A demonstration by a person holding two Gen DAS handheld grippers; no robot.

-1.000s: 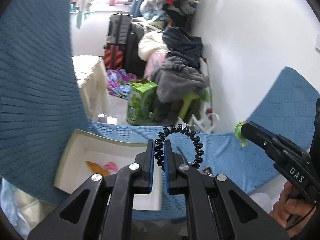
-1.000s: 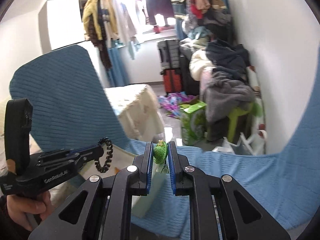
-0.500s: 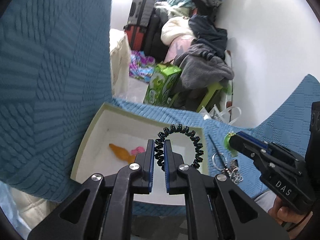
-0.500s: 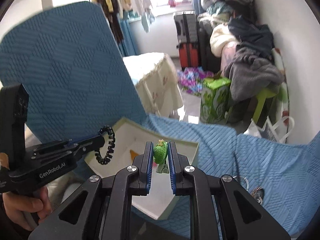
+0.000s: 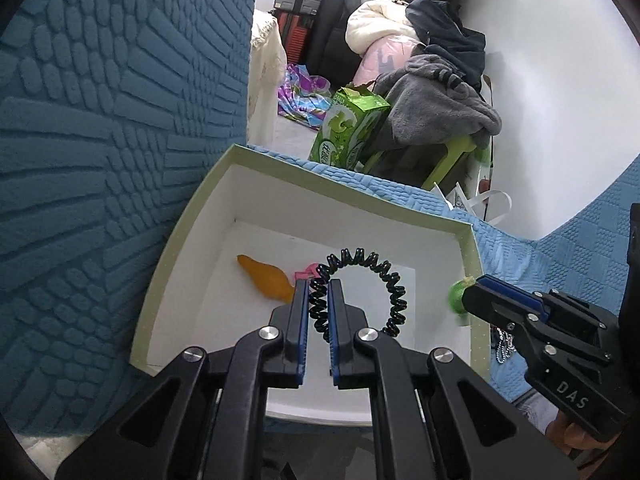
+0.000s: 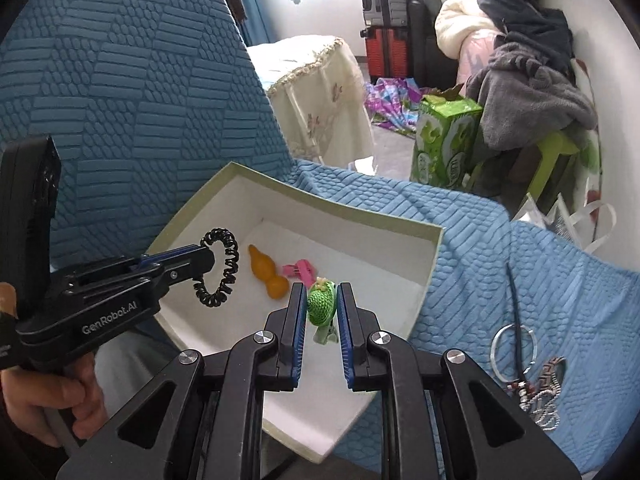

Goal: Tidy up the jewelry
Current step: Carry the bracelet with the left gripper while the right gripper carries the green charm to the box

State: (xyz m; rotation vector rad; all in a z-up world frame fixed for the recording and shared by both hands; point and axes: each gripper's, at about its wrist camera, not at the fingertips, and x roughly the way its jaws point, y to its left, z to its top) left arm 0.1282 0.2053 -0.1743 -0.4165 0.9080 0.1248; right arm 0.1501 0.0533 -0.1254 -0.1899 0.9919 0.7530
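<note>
My left gripper [image 5: 318,292] is shut on a black spiral hair tie [image 5: 384,276] and holds it over the open white box [image 5: 192,216]. It also shows in the right wrist view [image 6: 218,266]. My right gripper [image 6: 322,304] is shut on a green crocheted hair clip [image 6: 321,308] above the box's right part [image 6: 434,264]. The green clip shows blurred in the left wrist view [image 5: 456,298]. An orange gourd-shaped piece [image 6: 266,272] and a pink clip [image 6: 299,269] lie on the box floor.
The box sits on a blue textured cover [image 6: 500,264]. A key ring with black cord and chain pieces [image 6: 520,360] lies on it to the right. The blue backrest [image 5: 100,120] rises at left. Clothes, a green carton [image 6: 444,140] and suitcases stand beyond.
Both grippers have moved forward and down over the box, each still holding its item. The box now fills the middle of both views.
</note>
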